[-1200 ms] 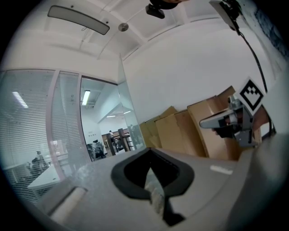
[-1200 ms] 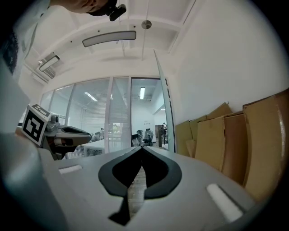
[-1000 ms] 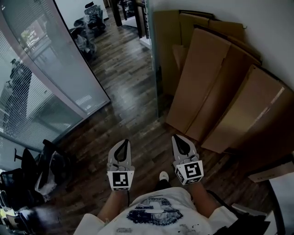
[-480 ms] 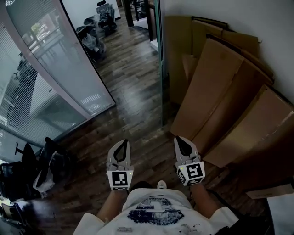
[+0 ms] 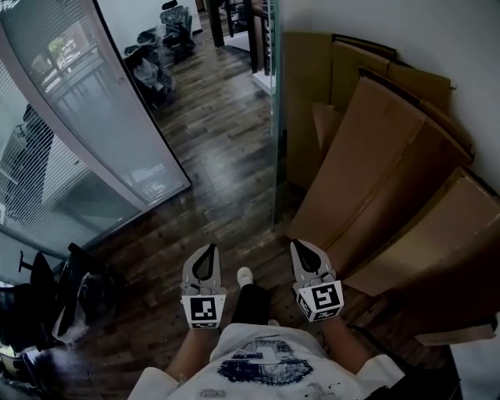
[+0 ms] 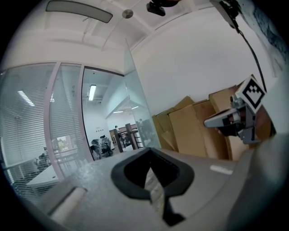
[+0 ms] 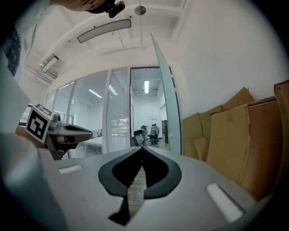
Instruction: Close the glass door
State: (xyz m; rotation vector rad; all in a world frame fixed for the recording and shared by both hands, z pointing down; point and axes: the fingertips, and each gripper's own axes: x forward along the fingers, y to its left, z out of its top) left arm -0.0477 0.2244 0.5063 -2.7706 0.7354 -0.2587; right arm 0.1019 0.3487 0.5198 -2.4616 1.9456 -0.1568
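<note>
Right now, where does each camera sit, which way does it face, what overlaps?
Head view: on the head, steeply down at floor; both forearms, shirt, left tool, right tool.
Left gripper view: on left tool, level toward doorway; own shut jaws, right tool.
Right gripper view: on right tool, same heading; own shut jaws, left tool.
All share glass door, cardboard.

Glass door point(image 5: 275, 133) stands edge-on at centre, running from near to far. Cardboard sheets point(image 5: 375, 187) lean against the wall point(image 5: 375, 23) just right of the door. Glass partition point(image 5: 86, 133) runs along the left, well apart from the door, with the floor point(image 5: 211, 148) between them. Office chairs point(image 5: 160, 47) stand far, beyond the opening. A pile of items that cannot be identified point(image 5: 78, 289) lies near left, at the partition's foot. Left gripper point(image 5: 207, 251) and right gripper point(image 5: 305, 246) sit side by side nearest, with a shoe point(image 5: 244, 276) between them.
</note>
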